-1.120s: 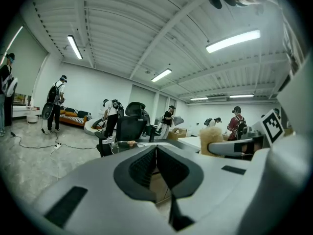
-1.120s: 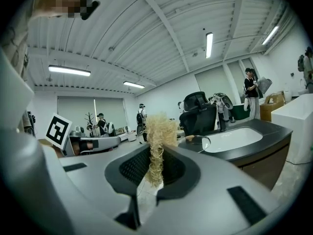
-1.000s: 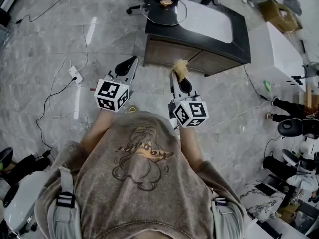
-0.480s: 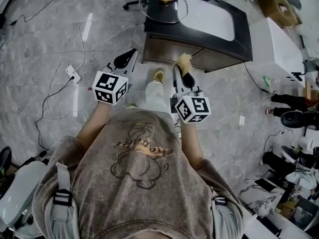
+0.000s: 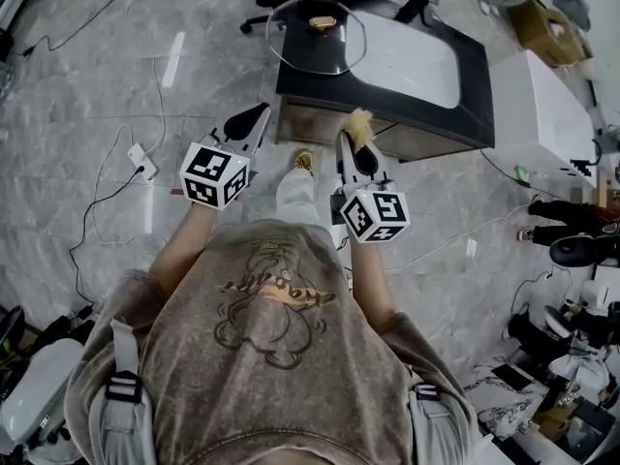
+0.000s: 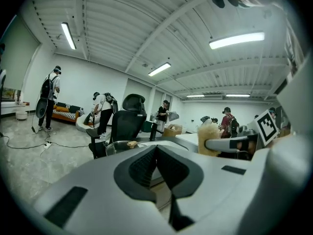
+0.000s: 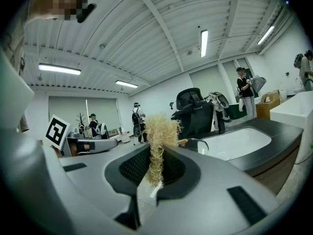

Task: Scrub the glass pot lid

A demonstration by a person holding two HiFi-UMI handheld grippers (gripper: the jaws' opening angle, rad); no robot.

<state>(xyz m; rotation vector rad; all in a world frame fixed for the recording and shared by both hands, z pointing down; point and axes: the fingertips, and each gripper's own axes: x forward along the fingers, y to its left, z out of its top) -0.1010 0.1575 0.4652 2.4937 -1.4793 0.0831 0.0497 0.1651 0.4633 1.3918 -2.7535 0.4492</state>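
On the floor at the far left lies a power strip (image 5: 142, 160) with its cable. The left gripper (image 5: 254, 116) (image 6: 155, 150) is held out level toward the counter (image 5: 474, 61), its jaws clenched together with nothing between them. The lid (image 5: 317, 34) (image 6: 122, 145) (image 7: 198, 145) rests flat on the counter's far left corner, a tan knob (image 5: 323, 22) on top. Its rim seems to overhang the left edge, though the glass is hard to trace. The right gripper (image 5: 355, 145) (image 7: 155, 156) is level with the left one and short of the counter's near edge. It grasps a straw-coloured scrubber (image 5: 357, 124) (image 7: 158, 131), whose tuft sticks out past the jaw tips. A white sink (image 5: 417, 48) fills the counter's right part.
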